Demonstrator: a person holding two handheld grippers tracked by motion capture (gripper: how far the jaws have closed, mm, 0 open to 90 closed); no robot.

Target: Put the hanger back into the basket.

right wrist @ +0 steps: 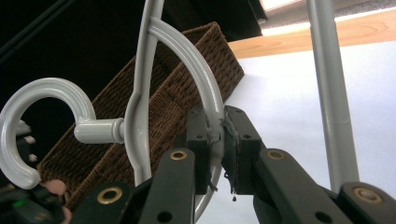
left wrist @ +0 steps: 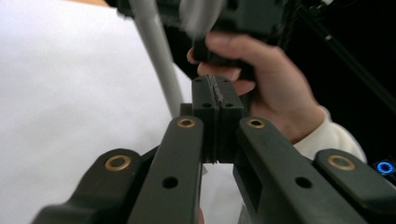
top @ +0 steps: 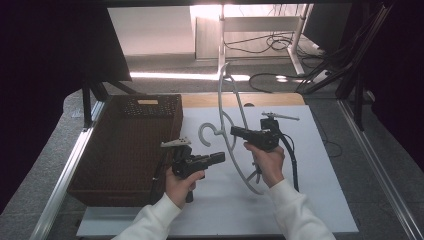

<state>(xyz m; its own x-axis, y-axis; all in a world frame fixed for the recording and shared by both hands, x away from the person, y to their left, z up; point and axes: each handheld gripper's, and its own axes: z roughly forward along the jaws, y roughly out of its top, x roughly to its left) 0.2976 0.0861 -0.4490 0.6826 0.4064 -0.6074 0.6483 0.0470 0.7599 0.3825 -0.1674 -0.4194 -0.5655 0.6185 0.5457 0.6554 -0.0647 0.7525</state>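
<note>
A white plastic hanger stands tilted on edge over the white board, its hook turned toward the basket. My right gripper is shut on one curved arm of it; in the right gripper view the pads press the white bar from both sides. My left gripper is held just left of the hanger's lower arm. Its jaws are together with nothing between them, as the left gripper view shows, and a hanger bar runs past just beyond the tips.
A dark brown woven basket sits at the left of the board, close to the left hand. In the left gripper view the right hand is close behind the jaws. Metal frame rails run along both sides, and cables lie on the floor beyond.
</note>
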